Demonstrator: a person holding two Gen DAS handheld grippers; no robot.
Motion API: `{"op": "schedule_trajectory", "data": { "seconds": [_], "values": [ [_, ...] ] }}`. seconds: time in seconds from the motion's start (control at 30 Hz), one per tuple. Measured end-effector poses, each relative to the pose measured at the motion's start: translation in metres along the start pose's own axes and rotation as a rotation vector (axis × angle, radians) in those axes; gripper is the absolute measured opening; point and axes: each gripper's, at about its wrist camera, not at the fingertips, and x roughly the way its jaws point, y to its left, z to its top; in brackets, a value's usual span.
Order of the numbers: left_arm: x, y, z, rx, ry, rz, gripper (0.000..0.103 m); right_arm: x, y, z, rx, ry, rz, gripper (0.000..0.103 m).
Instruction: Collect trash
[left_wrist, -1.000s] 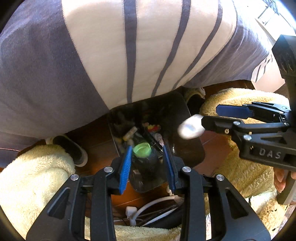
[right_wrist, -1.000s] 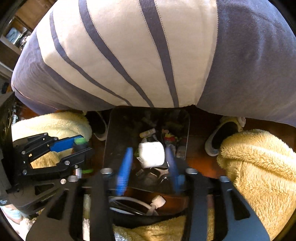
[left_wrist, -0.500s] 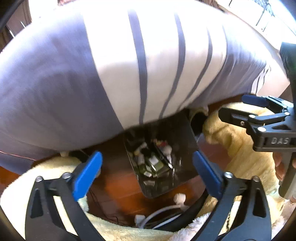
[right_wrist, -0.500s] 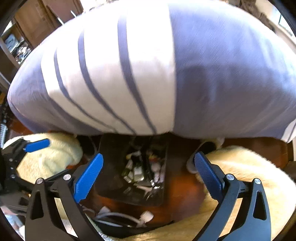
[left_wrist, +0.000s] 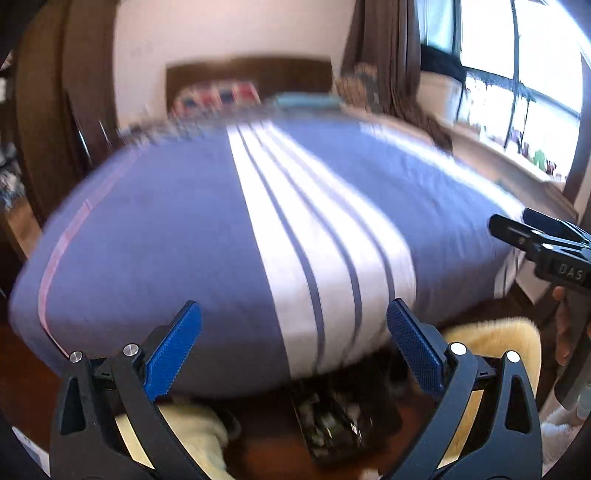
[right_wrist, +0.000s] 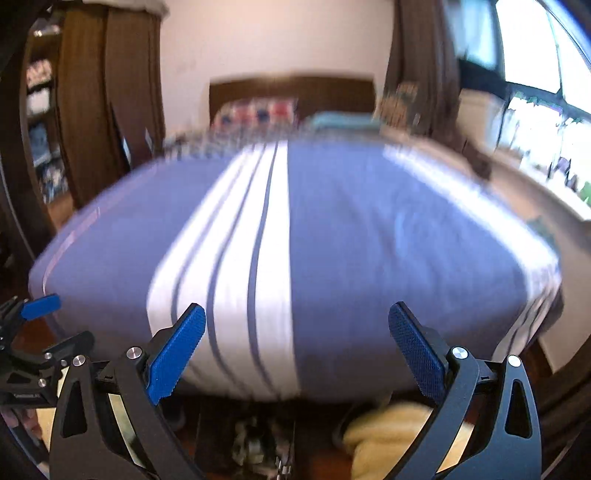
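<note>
A dark trash bin (left_wrist: 343, 424) with several scraps in it stands on the wooden floor at the foot of the bed, low in the left wrist view. It also shows at the bottom edge of the right wrist view (right_wrist: 258, 443). My left gripper (left_wrist: 293, 332) is wide open and empty, raised above the bin and facing the bed. My right gripper (right_wrist: 297, 334) is wide open and empty too. The right gripper also shows at the right edge of the left wrist view (left_wrist: 546, 247). The left gripper shows at the left edge of the right wrist view (right_wrist: 33, 332).
A bed with a blue cover and white stripes (left_wrist: 295, 229) fills the middle of both views. Cream fluffy rugs (left_wrist: 491, 343) lie on the floor on both sides of the bin. A dark headboard (right_wrist: 291, 92), curtains and a bright window (left_wrist: 524, 74) lie beyond.
Both grippers opened, dropping a green-capped item and a white piece into the bin. They then lifted and tilted up, so the bin slid to the bottom and the room came into view.
</note>
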Motion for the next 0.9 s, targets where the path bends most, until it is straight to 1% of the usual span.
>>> {"op": "schedule_trajectory", "data": {
  "seconds": [0.03,0.17,0.3,0.43,0.53,0.6,0.73,0.9],
  "values": [
    [-0.015,0.001,0.011,0.001,-0.053,0.012,0.095,-0.013,-0.001,0.010,0.000,-0.050,-0.006,0.099],
    [-0.055,0.001,0.036,0.002,-0.184,0.050,0.095,-0.051,-0.006,0.033,-0.001,-0.197,-0.057,0.099],
    [-0.090,-0.004,0.055,0.015,-0.293,0.107,0.095,-0.072,-0.009,0.048,-0.008,-0.284,-0.109,0.099],
    [-0.109,-0.011,0.065,0.029,-0.358,0.144,0.095,-0.085,-0.015,0.060,0.002,-0.333,-0.119,0.099],
    [-0.116,-0.016,0.069,0.021,-0.384,0.154,0.095,-0.093,-0.019,0.064,0.017,-0.350,-0.113,0.099],
    [-0.119,-0.016,0.070,0.011,-0.388,0.152,0.095,-0.095,-0.021,0.065,0.030,-0.360,-0.120,0.100],
    [-0.119,-0.015,0.069,-0.004,-0.382,0.151,0.095,-0.094,-0.017,0.063,0.032,-0.331,-0.104,0.100],
    [-0.118,-0.011,0.066,-0.003,-0.378,0.175,0.095,-0.086,-0.013,0.060,0.033,-0.305,-0.134,0.100]
  ]
}}
